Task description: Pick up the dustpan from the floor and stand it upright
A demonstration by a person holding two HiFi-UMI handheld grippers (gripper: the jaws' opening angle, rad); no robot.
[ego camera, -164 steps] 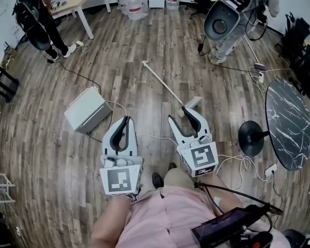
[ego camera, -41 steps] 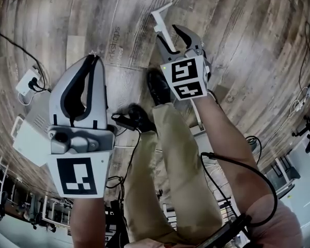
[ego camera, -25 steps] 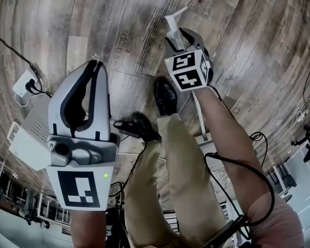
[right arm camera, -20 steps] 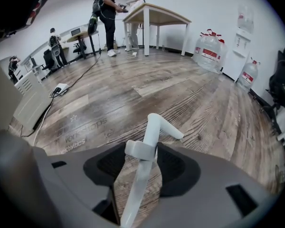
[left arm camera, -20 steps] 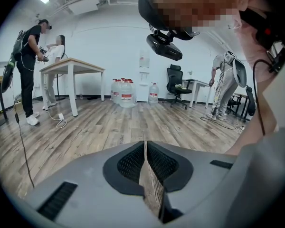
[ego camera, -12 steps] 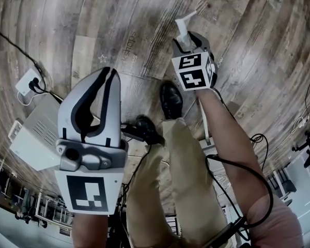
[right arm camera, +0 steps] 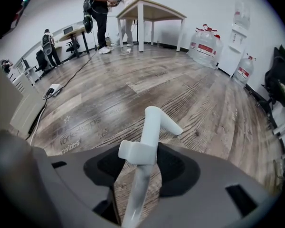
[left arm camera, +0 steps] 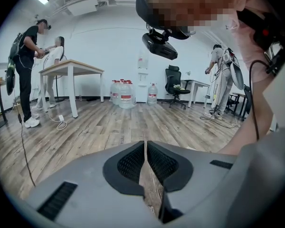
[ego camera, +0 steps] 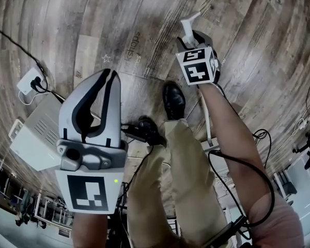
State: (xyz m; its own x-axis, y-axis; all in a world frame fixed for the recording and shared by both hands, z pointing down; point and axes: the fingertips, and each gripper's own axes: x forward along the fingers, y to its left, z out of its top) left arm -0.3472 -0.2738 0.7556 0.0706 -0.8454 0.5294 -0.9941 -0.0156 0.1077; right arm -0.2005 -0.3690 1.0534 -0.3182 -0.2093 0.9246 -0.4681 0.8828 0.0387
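Note:
The dustpan shows as a thin white pole with a hooked handle end [ego camera: 188, 24]. My right gripper [ego camera: 194, 35] is shut on the pole just below that end, and the handle [right arm camera: 151, 127] sticks up between its dark pads in the right gripper view. Behind my right forearm the pole [ego camera: 206, 119] runs down toward my feet; the pan itself is hidden. My left gripper [ego camera: 108, 75] hangs lower left with its fingers together and nothing in them; it is apart from the dustpan.
A white box [ego camera: 33, 138] and a power strip [ego camera: 28, 82] with a cable lie on the wood floor at left. My black shoes [ego camera: 174, 99] stand between the grippers. Farther off are a table [right arm camera: 149, 11], water bottles [right arm camera: 206, 42], an office chair [left arm camera: 173, 84] and people.
The right gripper has closed on the handle end and carried it up and to the right in the head view. The left gripper has stayed shut and barely shifted.

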